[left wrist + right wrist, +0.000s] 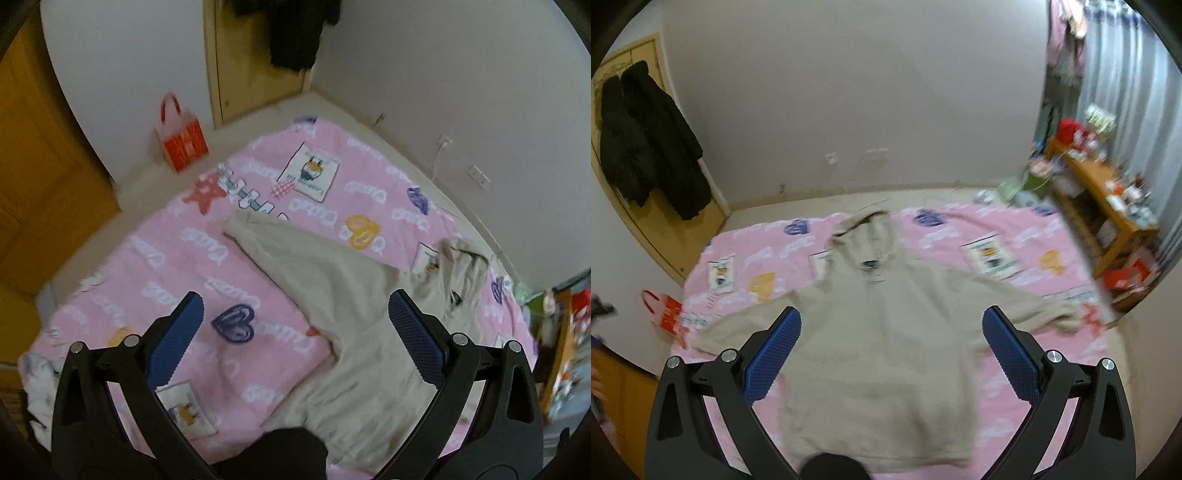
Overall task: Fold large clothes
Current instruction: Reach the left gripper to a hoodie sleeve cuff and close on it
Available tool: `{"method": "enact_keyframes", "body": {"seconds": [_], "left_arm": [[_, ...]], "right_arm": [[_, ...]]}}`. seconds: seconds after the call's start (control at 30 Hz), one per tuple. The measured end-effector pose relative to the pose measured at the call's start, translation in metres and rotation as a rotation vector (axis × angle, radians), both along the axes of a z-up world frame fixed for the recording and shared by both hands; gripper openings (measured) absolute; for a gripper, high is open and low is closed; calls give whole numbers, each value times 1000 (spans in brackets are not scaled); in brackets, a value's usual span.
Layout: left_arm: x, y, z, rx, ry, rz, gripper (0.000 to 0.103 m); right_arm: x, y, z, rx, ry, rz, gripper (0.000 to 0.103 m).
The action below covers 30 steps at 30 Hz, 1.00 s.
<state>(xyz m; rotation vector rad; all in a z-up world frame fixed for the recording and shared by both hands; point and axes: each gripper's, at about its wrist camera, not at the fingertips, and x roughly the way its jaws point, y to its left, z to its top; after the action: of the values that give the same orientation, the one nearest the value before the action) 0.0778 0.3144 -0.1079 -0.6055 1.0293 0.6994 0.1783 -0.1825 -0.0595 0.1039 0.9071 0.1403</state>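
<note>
Lying flat, beige hoodie (886,332) on pink blanket (1015,387), lettering unreadable.

Both views are lit by soft, even indoor light, a little dim, with a cool grey tone on the walls. Shadows are weak and there is no strong glare. Motion blur softens almost everything: the print on the pink blanket (155,258) is smeared, and the beige hoodie (882,332) has no sharp edges. The fisheye lens bends the wall lines strongly near the borders, and the corners of each frame are black.
</note>
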Motion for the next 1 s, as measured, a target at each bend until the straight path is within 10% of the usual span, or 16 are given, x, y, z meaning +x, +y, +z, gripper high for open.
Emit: {"method": "enact_keyframes", "body": {"seconds": [0.3,0.5,0.6,0.67,0.83,1.0], "left_arm": [[89,197,-257,-249,207,42,98],[100,231,-371,-429,166,131,97],[107,243,-430,-542,168,166,71],[106,247,-447,-536,165,219,32],[110,232,-449,-439,134,201,13],[106,194,-403,-292,-10,157,7]], "right_arm": [[95,184,-88,-121,55,189,96],[120,239,-147,-195,27,319,96],[133,249,-177,-192,-9,384,96],[144,253,-207,-212,-49,443,96],[176,255,-298,-185,1,524,85],[216,253,-412,-147,239,532,38]]}}
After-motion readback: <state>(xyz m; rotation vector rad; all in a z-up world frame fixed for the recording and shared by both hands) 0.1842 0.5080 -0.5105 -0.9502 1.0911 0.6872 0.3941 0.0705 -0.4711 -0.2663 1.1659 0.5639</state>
